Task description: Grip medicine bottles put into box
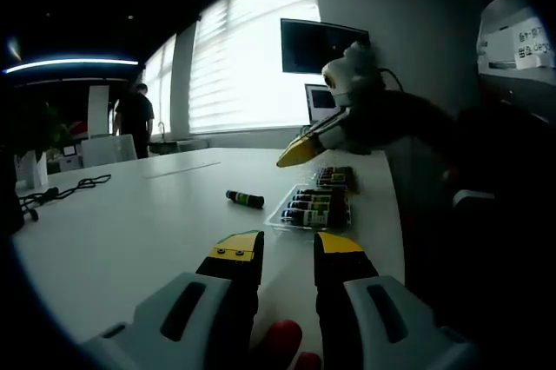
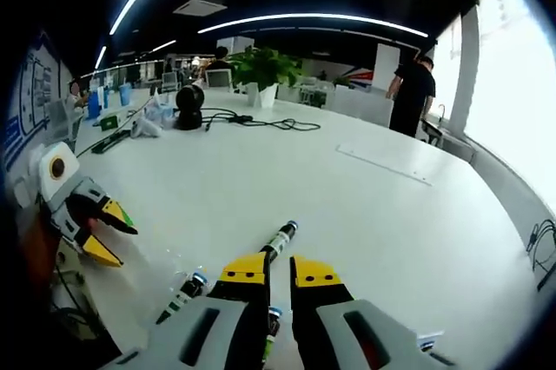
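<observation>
A clear plastic box [image 1: 317, 205] lies on the white table [image 1: 130, 231], with several small dark bottles in rows inside it. One loose bottle [image 1: 245, 200] lies on the table left of the box; it also lies just beyond my right jaws as the bottle [image 2: 280, 240]. My left gripper [image 1: 287, 248] hangs open near the table's edge, short of the box, with nothing between its jaws. It comes into the right gripper view as an open gripper [image 2: 111, 233]. My right gripper [image 1: 295, 155] hovers above the box's far end, jaws together. In its own view the right gripper [image 2: 280, 273] looks shut, with boxed bottles [image 2: 182, 294] beneath.
A person [image 1: 135, 118] stands by the bright window at the far end. Black cables [image 1: 61, 189] lie on the table's left side. A monitor [image 1: 321, 44] hangs on the wall behind the box. A potted plant [image 2: 265, 66] and a round black device [image 2: 189, 101] stand far across the table.
</observation>
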`<state>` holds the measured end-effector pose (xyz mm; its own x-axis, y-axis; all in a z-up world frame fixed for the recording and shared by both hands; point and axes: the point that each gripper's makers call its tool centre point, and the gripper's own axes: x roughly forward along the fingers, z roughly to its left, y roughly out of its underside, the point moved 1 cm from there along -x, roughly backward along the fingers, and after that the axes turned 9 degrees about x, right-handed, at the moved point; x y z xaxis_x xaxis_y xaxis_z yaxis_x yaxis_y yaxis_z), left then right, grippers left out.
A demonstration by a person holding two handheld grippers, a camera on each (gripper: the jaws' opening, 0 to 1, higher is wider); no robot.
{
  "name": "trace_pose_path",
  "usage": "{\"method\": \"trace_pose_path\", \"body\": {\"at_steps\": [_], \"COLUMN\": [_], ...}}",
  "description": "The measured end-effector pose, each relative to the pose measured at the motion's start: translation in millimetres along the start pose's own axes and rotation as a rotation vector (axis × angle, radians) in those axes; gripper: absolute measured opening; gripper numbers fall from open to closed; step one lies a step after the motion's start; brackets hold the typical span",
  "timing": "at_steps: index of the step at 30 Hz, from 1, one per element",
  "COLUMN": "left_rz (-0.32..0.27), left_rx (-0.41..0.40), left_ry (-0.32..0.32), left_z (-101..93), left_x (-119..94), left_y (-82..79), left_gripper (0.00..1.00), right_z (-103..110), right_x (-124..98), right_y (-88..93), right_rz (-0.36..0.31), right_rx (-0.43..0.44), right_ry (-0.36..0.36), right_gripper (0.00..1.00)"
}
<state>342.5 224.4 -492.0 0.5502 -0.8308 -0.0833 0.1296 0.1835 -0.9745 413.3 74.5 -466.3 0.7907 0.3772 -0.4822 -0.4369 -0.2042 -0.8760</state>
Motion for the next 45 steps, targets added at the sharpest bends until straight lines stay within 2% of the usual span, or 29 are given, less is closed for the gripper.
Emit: {"method": "trace_pose_path", "body": {"at_steps": [12,28,37,45], "left_rz": [0.0,0.001,0.0,-0.003], "left_rx": [-0.001,0.0,-0.001,-0.001], "left_ry": [0.0,-0.001,-0.001,0.002], "left_z": [0.0,0.3,0.6,-0.2], "left_x": [0,0,0,0], "left_y": [-0.2,0.3,0.2,-0.4], "left_gripper": [0.18,0.18,0.18,0.18], "right_z": [-4,-11,-1,0], "right_x": [13,32,53,67], "right_y": [-2.7,-6.4,-0.1,5.0], "right_rz": [0.004,0.009,0.055,0.096], "right_rx": [-0.002,0.037,0.072,0.063], "right_ry": [-0.019,-0.027,-0.057,-0.035], "right_gripper": [0.07,0.09,0.14,0.16]}}
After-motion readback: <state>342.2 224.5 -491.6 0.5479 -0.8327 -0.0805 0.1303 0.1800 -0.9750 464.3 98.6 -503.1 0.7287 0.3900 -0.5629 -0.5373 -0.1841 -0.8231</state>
